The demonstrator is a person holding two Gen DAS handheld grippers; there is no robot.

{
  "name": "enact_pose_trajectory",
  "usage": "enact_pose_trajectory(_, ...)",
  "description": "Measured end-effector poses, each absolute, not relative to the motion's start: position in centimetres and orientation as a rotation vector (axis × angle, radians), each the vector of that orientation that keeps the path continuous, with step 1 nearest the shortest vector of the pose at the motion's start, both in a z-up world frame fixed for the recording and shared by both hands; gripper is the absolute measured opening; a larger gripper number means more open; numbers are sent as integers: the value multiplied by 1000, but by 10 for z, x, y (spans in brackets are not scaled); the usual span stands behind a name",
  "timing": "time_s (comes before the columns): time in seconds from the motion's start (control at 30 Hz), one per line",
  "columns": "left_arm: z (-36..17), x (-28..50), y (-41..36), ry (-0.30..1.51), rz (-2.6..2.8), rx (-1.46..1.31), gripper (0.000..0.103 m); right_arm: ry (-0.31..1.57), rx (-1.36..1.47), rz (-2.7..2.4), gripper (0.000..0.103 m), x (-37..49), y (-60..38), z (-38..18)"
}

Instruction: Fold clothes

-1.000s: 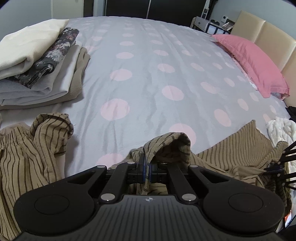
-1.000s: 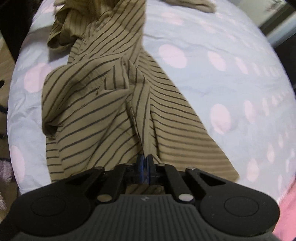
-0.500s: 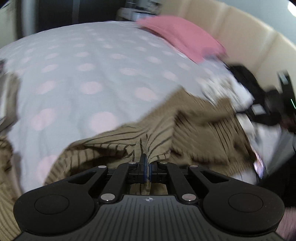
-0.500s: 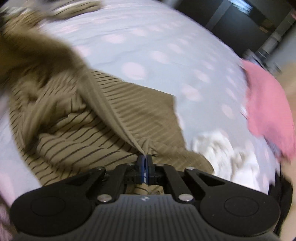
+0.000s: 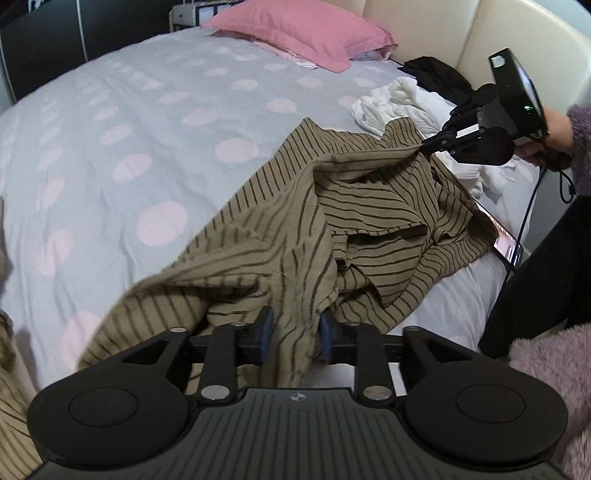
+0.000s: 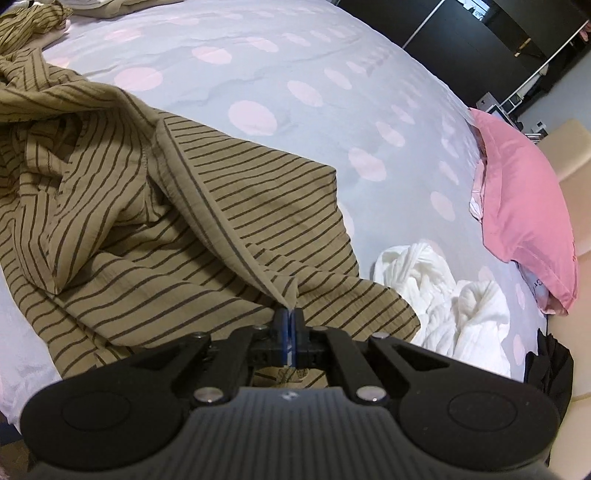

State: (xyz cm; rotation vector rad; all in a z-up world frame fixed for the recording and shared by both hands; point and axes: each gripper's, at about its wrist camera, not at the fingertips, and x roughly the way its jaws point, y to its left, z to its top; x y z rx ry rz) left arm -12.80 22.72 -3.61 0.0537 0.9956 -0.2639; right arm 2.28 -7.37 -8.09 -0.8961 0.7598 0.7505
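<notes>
An olive-brown shirt with dark stripes (image 5: 332,221) lies crumpled on the near part of the bed. My left gripper (image 5: 295,334) hangs over its near edge. Its jaws are opening, and a fold of the shirt stands loose between the blue pads (image 5: 265,334). In the right wrist view the same shirt (image 6: 147,221) spreads to the left. My right gripper (image 6: 290,321) is shut on a pinched ridge of its edge. The left wrist view also shows the right gripper (image 5: 421,146) holding the shirt's far corner a little above the bed.
The bed sheet (image 5: 147,129) is grey with pink dots. A pink pillow (image 5: 303,29) lies by the cream headboard. A white garment (image 6: 443,288) and a black one (image 5: 432,72) lie beside the shirt. A phone (image 5: 508,249) sits at the bed's edge. A hand in a fuzzy sleeve (image 5: 576,140) holds the right gripper.
Both views have swung round toward the pillow end of the bed. The shirt has been dragged and spread out. The left jaws, shut on the cloth before, now stand apart.
</notes>
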Motion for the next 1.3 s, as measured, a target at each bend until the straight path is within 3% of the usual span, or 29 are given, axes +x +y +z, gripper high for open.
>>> enact_pose_trajectory(0.07, -29, -129, 236, 986, -251, 77, 38, 763, -896, 759, 2, 26, -73, -85)
enact_pose_trajectory(0.4, -25, -94, 276, 973, -160, 311, 40, 774, -887, 786, 2, 30, -76, -93)
enact_pose_trajectory(0.53, -29, -77, 294, 1016, -247, 238, 41, 780, -891, 789, 2, 30, -76, -96)
enact_pose_trajectory(0.77, -13, -91, 290, 1055, -459, 188, 56, 807, -892, 805, 2, 35, -73, -100)
enact_pose_trajectory(1.0, -16, -78, 306, 1065, -423, 172, 56, 824, -901, 810, 2, 39, -73, -104)
enact_pose_trajectory(1.3, -59, -54, 344, 1171, -341, 136, 56, 840, -905, 821, 2, 42, -71, -107)
